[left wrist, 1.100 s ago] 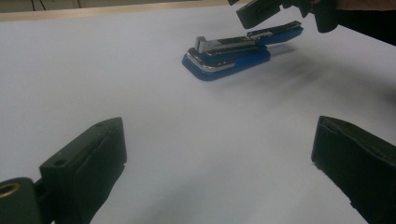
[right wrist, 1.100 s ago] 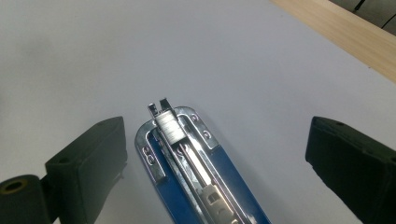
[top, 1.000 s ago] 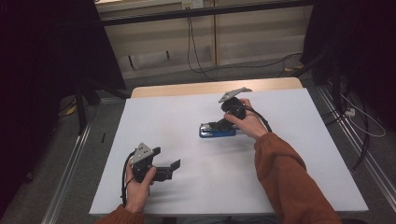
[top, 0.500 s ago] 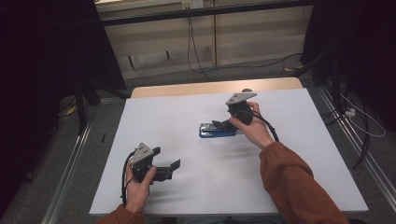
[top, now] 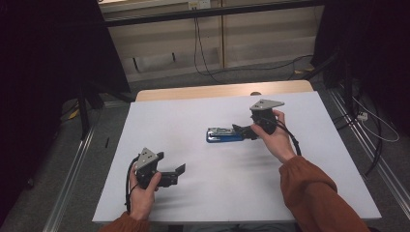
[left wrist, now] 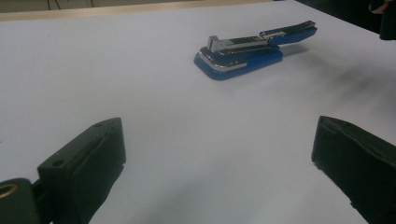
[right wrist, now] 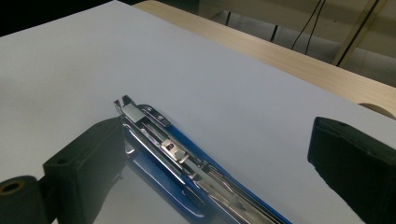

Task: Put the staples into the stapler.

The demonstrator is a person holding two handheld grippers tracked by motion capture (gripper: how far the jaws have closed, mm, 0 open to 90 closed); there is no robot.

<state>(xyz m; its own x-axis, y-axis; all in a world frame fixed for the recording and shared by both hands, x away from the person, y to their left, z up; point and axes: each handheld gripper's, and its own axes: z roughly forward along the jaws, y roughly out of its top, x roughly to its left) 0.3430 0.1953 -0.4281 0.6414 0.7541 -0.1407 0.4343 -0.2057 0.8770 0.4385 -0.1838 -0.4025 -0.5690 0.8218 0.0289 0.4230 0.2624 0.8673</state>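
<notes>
A blue stapler [top: 223,135] with its bare metal staple channel showing lies flat near the middle of the white tabletop [top: 212,203]. My right gripper [top: 245,131] is at the stapler's right end, open. In the right gripper view the stapler [right wrist: 187,163] runs between the wide jaws, close to the left one, and neither jaw presses on it. My left gripper [top: 180,170] rests open at the front left of the table, pointing right, with nothing between its fingers. From the left gripper view the stapler [left wrist: 252,49] lies well ahead on the bare white surface.
A strip of bare wooden table [top: 222,90] runs along the far edge, with a small cut-out [top: 255,94]. Cables [top: 372,135] trail on the floor to the right. Dark curtains hang on both sides.
My right hand and gripper have shifted to the right, from over the stapler to its right end. The stapler and the left gripper have stayed put.
</notes>
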